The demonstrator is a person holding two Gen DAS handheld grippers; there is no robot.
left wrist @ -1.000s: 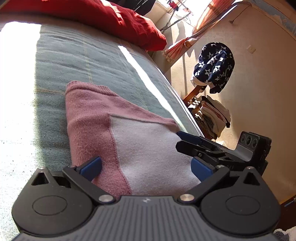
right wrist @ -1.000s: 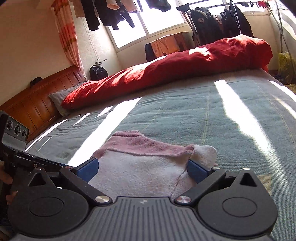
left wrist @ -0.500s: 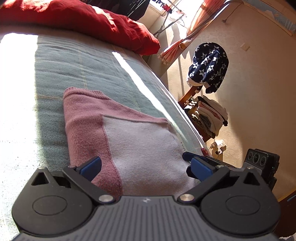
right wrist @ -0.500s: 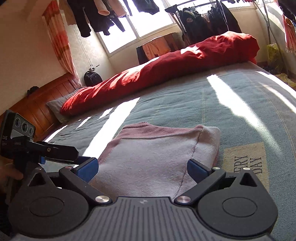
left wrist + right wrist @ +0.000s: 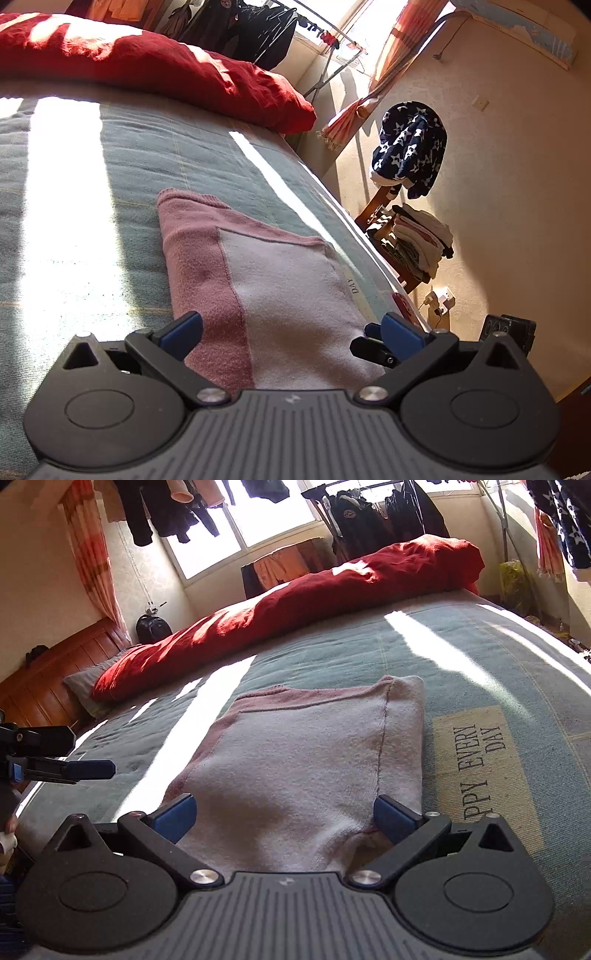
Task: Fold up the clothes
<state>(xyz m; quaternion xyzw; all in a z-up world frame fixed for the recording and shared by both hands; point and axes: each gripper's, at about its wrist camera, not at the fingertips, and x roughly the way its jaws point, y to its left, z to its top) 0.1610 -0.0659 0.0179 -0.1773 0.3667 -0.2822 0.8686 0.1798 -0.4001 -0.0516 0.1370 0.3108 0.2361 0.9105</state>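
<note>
At the centre of both views, the folded pink sweater [image 5: 280, 288] lay on the bed [image 5: 461, 653], my jaws spread and empty, so I judged tidying or stacking came next.

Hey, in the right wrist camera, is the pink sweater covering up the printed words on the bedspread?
No, the pink sweater lies beside the printed patch, whose lettering shows uncovered to its right.

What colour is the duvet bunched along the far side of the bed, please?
Red duvet, clearest in the right wrist view.
</note>
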